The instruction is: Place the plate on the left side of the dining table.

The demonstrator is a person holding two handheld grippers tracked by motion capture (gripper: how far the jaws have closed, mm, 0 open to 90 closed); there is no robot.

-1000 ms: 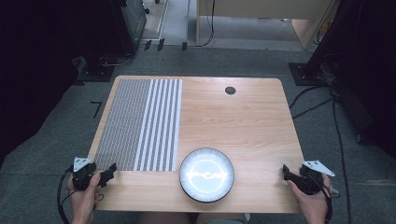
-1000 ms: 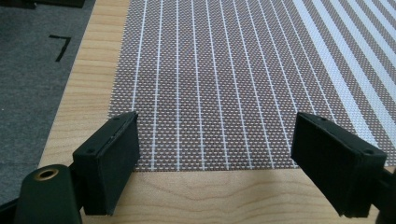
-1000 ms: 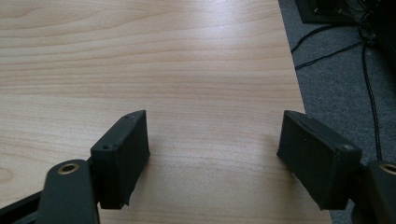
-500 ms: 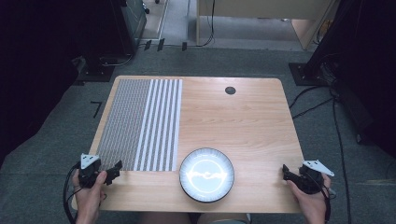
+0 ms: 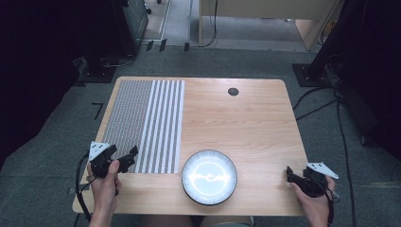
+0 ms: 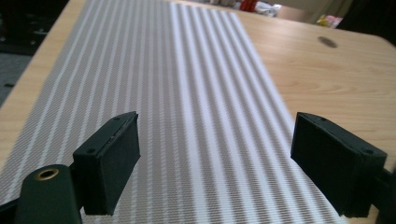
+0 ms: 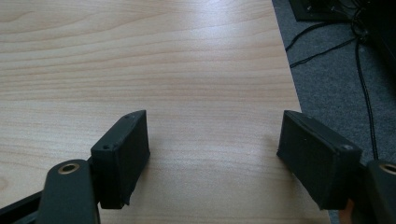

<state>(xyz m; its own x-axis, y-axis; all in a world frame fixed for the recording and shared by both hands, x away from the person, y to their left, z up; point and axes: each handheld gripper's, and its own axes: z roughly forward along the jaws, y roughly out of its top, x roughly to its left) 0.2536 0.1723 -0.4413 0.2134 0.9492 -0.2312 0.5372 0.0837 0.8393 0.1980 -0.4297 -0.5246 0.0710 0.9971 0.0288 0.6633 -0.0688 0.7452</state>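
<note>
High view: the striped mat (image 5: pixel 144 125) lies flat on the left part of the wooden surface (image 5: pixel 246 118). It has thin grey lines on its left side and wider grey and white stripes on its right side. The left hand-held gripper (image 5: pixel 122 157) sits at the lower left of the frame, right over the near edge of the mat. Its jaws are wide open and hold nothing. A hand (image 5: pixel 105 183) holds it from below, and a black cable hangs off the edge of the surface beside the arm.

In the left gripper view, the mat (image 6: pixel 187 107) runs away toward the top of the frame, and the two black jaws stand far apart above it with only stripes between them.

Just to the right of the mat, at the bottom middle of the high view, is a round plate (image 5: pixel 209 176) with a dark rim and a shiny white middle. It is close to the mat's corner.

The right hand-held gripper (image 5: pixel 292 176) is at the lower right of the high view, at the right edge of the surface, well apart from the plate. Its jaws are wide open too, with nothing in them. In the right gripper view, only bare wood (image 7: pixel 154 70) shows between the jaws, with grey floor (image 7: pixel 327 79) and cables at the right.

A small dark round hole (image 5: pixel 233 91) sits near the top of the surface.
</note>
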